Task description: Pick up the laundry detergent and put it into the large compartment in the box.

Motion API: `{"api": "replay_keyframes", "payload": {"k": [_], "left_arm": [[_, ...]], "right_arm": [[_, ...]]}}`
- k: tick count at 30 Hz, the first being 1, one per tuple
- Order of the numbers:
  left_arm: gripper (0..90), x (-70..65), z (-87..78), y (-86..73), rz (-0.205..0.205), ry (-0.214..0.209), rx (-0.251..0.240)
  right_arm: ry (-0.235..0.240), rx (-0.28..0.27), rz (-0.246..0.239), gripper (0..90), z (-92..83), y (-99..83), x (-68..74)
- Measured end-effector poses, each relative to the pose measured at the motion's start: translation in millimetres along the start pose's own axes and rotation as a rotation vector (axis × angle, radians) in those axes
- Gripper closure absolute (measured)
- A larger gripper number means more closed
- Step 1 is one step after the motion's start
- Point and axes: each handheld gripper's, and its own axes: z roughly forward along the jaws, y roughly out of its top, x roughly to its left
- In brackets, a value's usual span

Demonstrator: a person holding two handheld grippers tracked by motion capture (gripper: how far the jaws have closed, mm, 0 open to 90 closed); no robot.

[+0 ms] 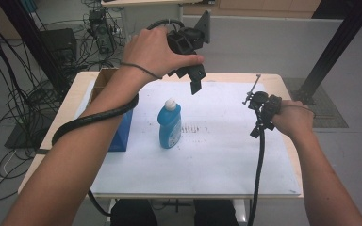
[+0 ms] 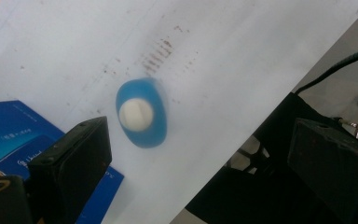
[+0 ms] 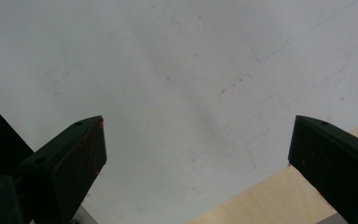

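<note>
Blue bottle upright on the white sheet, white cap up, just right of the blue box. Left gripper raised above and beyond it — jaws spread wide, nothing held. Right gripper low at the sheet's right edge — jaws spread too, empty.

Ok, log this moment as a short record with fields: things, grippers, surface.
bottle: blue bottle with white cap, upright on the white sheet
box: blue box at the sheet's left edge, left of the bottle, apart from it
left gripper: left gripper raised above the bottle, jaws open, pointing down, holding nothing
right gripper: right gripper low at the sheet's right side, jaws open, empty
surface: white sheet on a wooden table, faint reddish marks beside the bottle
</note>
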Motion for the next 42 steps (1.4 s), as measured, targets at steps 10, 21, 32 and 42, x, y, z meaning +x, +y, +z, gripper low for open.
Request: {"api": "replay_keyframes", "payload": {"k": [10, 21, 32, 42], "left_arm": [[6.4, 14.5, 15.1, -2.2, -0.061, 0.042, 0.029], [6.4, 27.3, 39.2, -1.0, -0.080, 0.039, 0.046], [6.4, 40.3, 63.8, -0.8, -0.091, 0.021, 0.064], [6.4, 42.6, 83.8, -1.6, -0.101, 0.027, 0.063]], "right_arm": [[0.002, 0.004, -0.004, 4.0, 2.5, 2.3, 0.4], [0.007, 0.004, 0.007, 3.9, 4.9, 1.1, -0.6], [0.008, 0.006, 0.006, 3.9, 6.1, 0.7, 0.1], [0.007, 0.006, 0.008, 4.0, 6.3, 0.4, 0.4]]}}
